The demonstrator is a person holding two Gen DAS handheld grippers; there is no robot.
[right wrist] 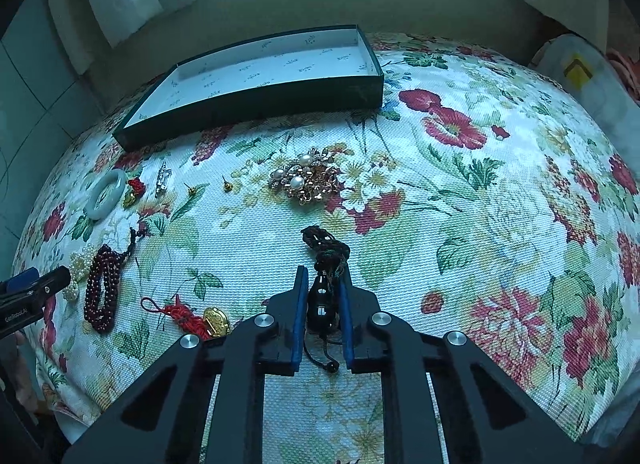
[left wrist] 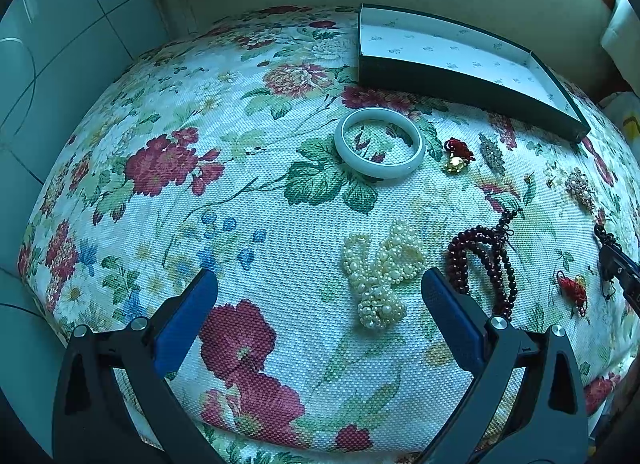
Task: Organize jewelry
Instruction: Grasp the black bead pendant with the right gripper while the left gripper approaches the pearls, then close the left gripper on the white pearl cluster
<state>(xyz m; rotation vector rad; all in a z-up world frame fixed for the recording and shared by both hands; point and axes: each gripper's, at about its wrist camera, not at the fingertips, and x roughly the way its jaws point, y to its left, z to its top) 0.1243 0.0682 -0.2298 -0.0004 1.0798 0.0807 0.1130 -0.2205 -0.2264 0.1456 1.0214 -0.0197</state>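
Item in hand: black pendant (right wrist: 320,302), dark, glossy and bottle-shaped, with a knotted black cord (right wrist: 326,246). It sits near the middle of the floral tablecloth (right wrist: 500,224), between the blue pads of the right gripper (right wrist: 323,278), whose jaws are drawn in tight on it. Its long axis runs near to far along the fingers. The bunched cord lies on the cloth at the far end, and a loose cord tail with a small bead trails toward the near side.

Left gripper (left wrist: 319,280): jaws spread wide, nothing between the pads, poised over the near left part of the cloth.

Surface: woven, textured fabric printed with red blooms and green leaves.

Other pieces, all lying on the cloth:
- White bangle (left wrist: 379,143), smooth, round, flat on the cloth, far left.
- Pearl strands (left wrist: 382,264), cream beads, heaped, just beyond the left gripper.
- Dark red bead string (left wrist: 482,260), looped, just right of the pearls.
- Red tassel with gold charm (right wrist: 200,318), near left of the pendant.
- Gilt brooch with pearls (right wrist: 306,180), ornate cluster, beyond the pendant.
- Green box (right wrist: 256,110), shallow, rectangular, with a pale printed lining, at the far side, its long axis running left to right.
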